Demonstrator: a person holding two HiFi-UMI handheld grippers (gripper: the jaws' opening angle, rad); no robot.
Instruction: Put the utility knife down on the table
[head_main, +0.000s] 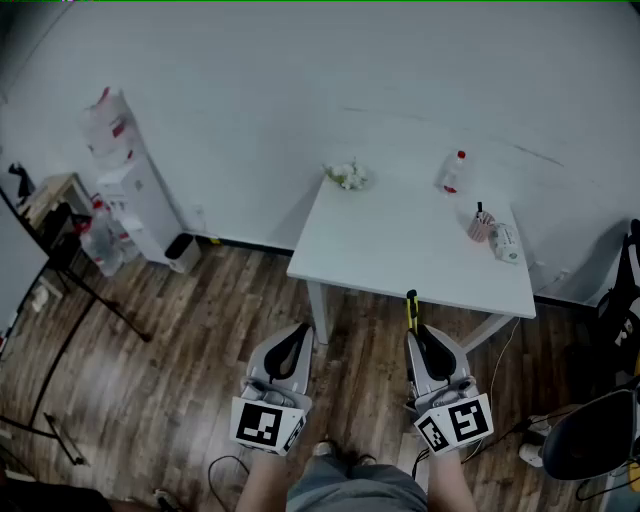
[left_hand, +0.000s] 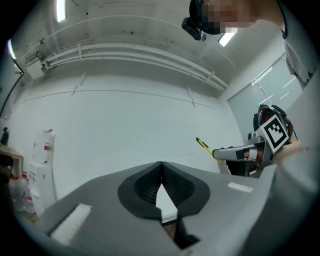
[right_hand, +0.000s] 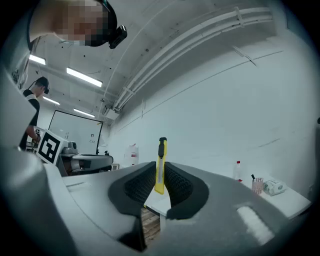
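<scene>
though head view hides grip, right gripper view: right tongs (right_hand: 159, 176) clamp utility knife (right_hand: 161, 156); left tongs (left_hand: 161, 172) closed.

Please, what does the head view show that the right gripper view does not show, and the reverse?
Only the head view shows the flowers at the table's far edge and a black stand on the floor. Only the right gripper view shows the ceiling lights and a second person at the far left. Both show the white table, the bottle and cup on it, and the yellow utility knife clamped in the right gripper.
</scene>
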